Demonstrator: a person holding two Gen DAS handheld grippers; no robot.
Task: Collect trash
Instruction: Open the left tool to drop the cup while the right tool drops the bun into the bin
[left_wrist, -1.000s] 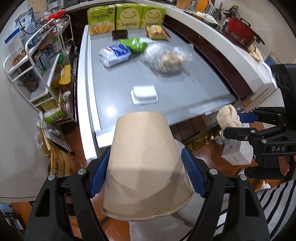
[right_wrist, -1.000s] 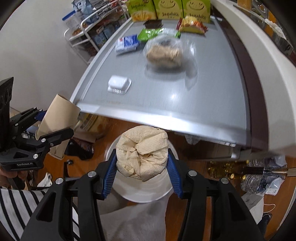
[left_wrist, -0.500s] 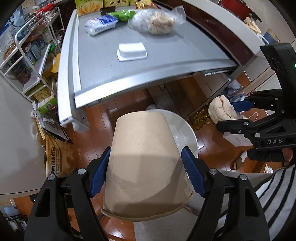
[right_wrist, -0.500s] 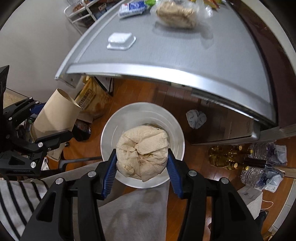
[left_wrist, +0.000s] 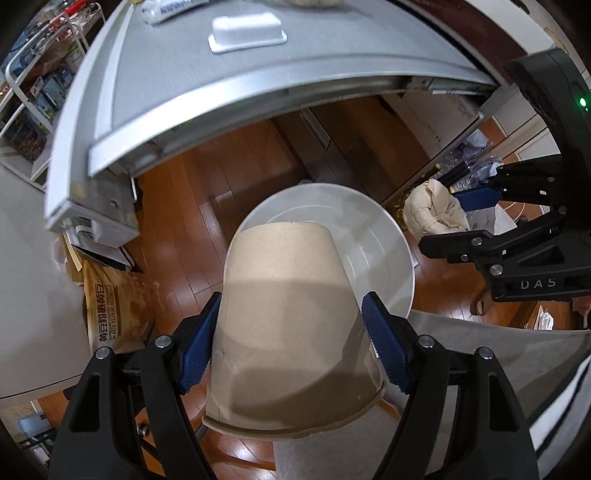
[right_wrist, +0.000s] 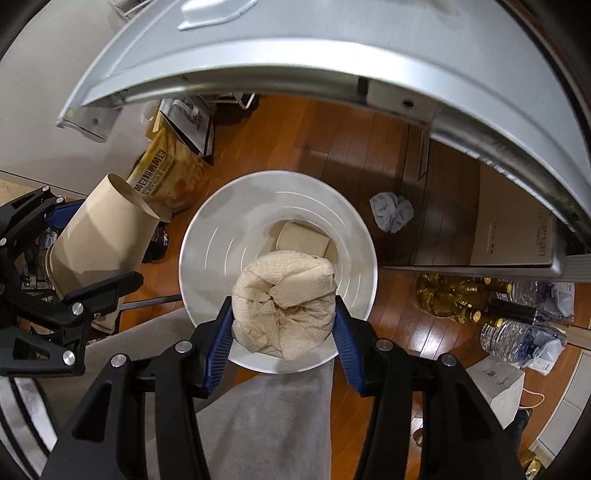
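Both grippers have dropped from tabletop height toward the white bin on the floor. The left gripper clamps one tan paper cup, upended between its half-spread jaws; the right gripper squeezes one crumpled beige paper wad directly over the bin.

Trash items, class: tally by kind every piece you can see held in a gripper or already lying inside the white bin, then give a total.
Paper cup, in the left gripper: 1
Crumpled paper towel wad, in the right gripper: 1
Beige flat piece inside the white bin: 1
Total: 3
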